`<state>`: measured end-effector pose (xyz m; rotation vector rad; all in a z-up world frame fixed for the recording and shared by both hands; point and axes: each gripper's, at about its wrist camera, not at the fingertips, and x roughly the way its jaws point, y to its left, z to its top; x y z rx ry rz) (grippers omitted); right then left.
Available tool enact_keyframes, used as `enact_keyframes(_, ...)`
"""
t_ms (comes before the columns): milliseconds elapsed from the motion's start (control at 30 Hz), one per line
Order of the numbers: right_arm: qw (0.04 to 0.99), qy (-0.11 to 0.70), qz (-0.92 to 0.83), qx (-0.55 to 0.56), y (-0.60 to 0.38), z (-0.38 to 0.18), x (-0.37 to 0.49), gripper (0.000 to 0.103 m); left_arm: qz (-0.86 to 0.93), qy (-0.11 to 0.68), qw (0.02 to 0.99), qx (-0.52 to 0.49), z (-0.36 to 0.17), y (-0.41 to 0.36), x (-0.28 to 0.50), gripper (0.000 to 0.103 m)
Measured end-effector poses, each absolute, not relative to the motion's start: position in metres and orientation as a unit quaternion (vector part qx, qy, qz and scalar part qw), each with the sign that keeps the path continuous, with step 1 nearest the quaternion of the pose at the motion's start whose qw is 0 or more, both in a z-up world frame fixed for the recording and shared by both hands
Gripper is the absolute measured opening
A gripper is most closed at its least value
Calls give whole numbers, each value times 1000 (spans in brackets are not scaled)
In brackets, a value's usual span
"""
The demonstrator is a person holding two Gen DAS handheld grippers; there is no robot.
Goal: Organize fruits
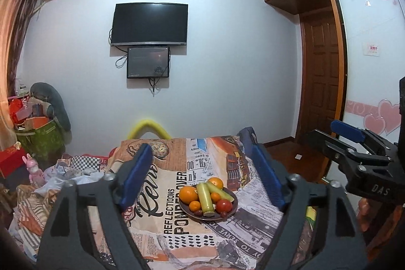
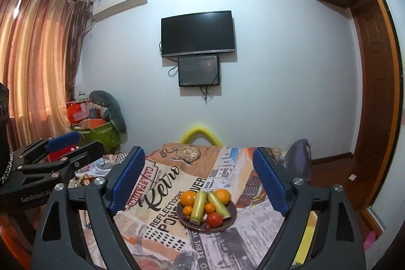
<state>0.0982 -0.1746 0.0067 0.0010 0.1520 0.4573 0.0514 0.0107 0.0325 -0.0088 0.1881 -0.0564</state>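
Both the left black gripper with blue pads (image 1: 202, 176) and the right one (image 2: 200, 181) gape wide, empty, above the round brown plate (image 2: 231, 218) of fruit at twelve o'clock on the newsprint-patterned cloth (image 2: 253, 239).

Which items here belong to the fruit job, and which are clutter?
Job: brown plate; oranges; red tomato; two green cucumbers; left gripper and right gripper, both open.

Clutter: TV; gift bags; pink toy.

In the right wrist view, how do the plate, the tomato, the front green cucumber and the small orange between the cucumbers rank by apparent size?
1. plate
2. front green cucumber
3. tomato
4. small orange
All lie together, so nearness matters little.
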Motion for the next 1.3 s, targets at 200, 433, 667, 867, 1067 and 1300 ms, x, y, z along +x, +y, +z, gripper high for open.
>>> enact_keyframes(200, 976, 60, 209, 6, -179, 8, 87, 103, -26, 87, 996, -7, 34, 9, 43, 100)
enact_keyframes(433, 976, 62, 208, -1, -181, 5, 81, 103, -24, 88, 996, -9, 33, 9, 40, 103)
enact_keyframes(667, 977, 63, 206, -1, -182, 4, 80, 103, -24, 90, 996, -11, 31, 10, 40, 103)
enact_keyframes(867, 976, 66, 206, 1, -181, 2, 81, 103, -24, 92, 995, -13, 28, 13, 41, 103)
enact_keyframes(1067, 976, 67, 208, 1, -180, 3, 80, 103, -20, 95, 995, -12, 26, 12, 44, 103)
enact_keyframes(1300, 975, 68, 210, 1, -180, 3, 82, 103, -23, 95, 995, -12, 25, 11, 44, 103)
